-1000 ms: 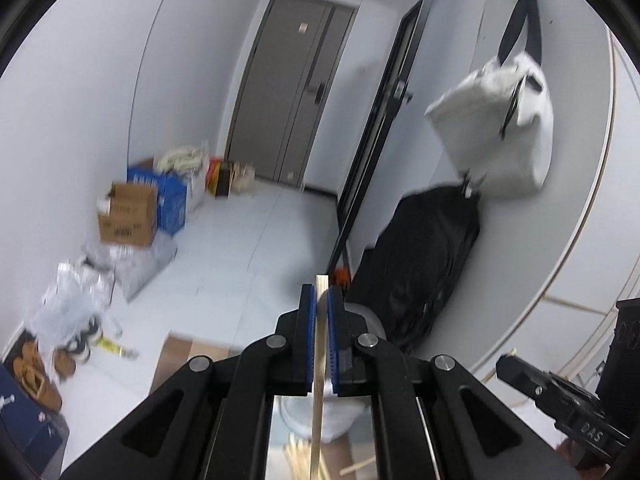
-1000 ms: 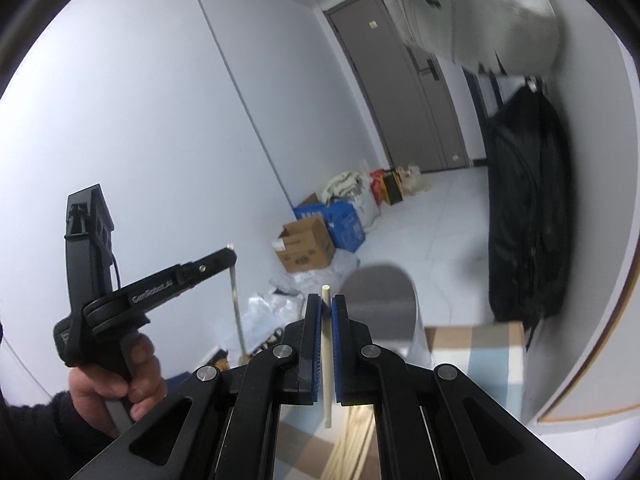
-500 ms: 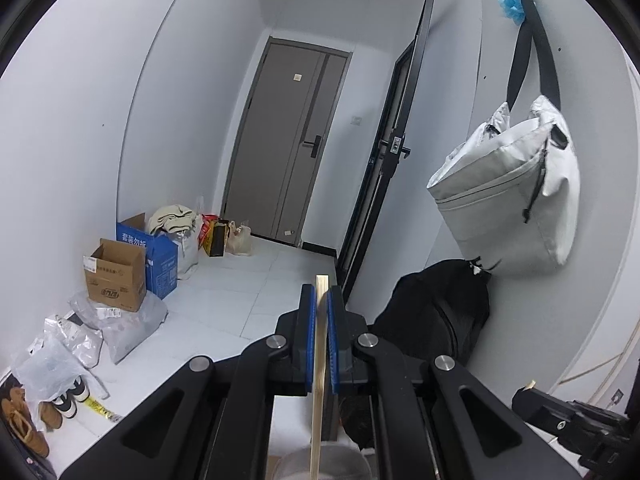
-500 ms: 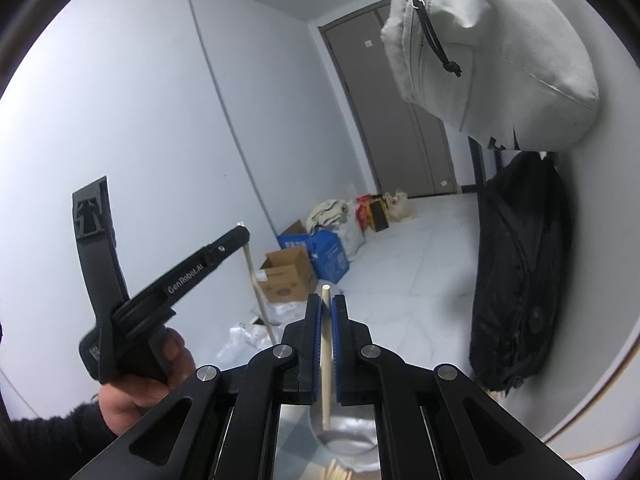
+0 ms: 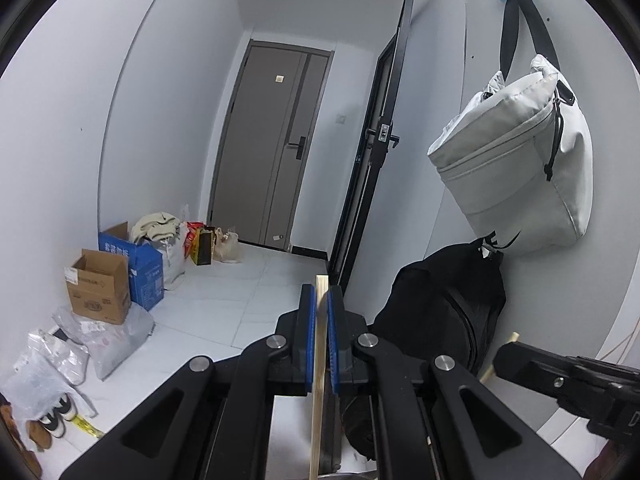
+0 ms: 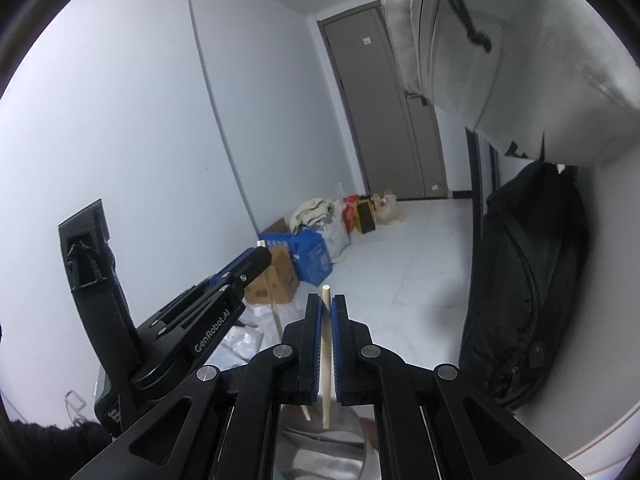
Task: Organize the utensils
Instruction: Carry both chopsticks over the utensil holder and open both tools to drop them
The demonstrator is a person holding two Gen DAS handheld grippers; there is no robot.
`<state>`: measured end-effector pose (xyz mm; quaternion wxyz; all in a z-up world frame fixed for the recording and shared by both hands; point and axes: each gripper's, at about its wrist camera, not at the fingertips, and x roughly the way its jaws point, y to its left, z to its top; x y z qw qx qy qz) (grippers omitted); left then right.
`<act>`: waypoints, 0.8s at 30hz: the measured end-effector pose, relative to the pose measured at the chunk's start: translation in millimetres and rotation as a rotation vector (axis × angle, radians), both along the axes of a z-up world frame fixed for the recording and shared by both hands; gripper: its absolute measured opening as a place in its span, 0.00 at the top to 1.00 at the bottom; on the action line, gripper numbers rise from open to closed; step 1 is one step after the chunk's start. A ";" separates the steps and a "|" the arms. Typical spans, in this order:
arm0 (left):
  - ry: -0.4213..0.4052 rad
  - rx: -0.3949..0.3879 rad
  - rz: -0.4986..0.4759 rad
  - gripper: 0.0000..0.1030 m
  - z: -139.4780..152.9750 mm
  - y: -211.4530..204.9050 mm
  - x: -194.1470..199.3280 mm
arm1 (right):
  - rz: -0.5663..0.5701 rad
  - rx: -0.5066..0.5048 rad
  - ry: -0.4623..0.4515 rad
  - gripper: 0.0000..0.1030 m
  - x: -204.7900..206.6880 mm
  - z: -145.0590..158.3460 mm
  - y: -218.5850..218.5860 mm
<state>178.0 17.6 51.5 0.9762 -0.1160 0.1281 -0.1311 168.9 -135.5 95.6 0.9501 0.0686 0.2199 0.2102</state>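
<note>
My left gripper [image 5: 319,300] is shut on a flat pale wooden chopstick [image 5: 318,392] that stands upright between its blue pads. My right gripper [image 6: 326,304] is shut on a round pale wooden chopstick [image 6: 326,360], also upright. In the right wrist view the left gripper [image 6: 256,258] shows at left, hand-held, its chopstick [image 6: 274,312] hanging down toward a shiny metal container [image 6: 320,436] at the bottom. In the left wrist view the right gripper [image 5: 508,356] shows at lower right with its chopstick tip [image 5: 512,336].
A grey bag [image 5: 516,176] hangs on the right wall above a black backpack [image 5: 440,320]. Cardboard boxes [image 5: 100,288], a blue box [image 5: 140,268] and plastic bags [image 5: 108,336] line the left wall. A grey door [image 5: 272,144] closes the hallway.
Both grippers have tilted upward with their chopsticks; the table and the loose chopsticks below have dropped out of view. The two grippers have come closer together.
</note>
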 end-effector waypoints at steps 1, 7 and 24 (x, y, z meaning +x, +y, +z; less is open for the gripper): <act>-0.001 -0.007 -0.002 0.98 -4.1 1.1 0.0 | 0.002 -0.003 0.003 0.96 1.3 -2.9 0.6; 0.004 -0.009 -0.008 0.98 -19.9 -2.6 3.0 | 0.011 -0.007 0.040 0.96 10.2 -22.2 3.1; 0.169 -0.017 -0.225 0.58 -11.6 8.5 2.0 | 0.004 0.137 0.176 0.78 21.6 -57.3 -22.4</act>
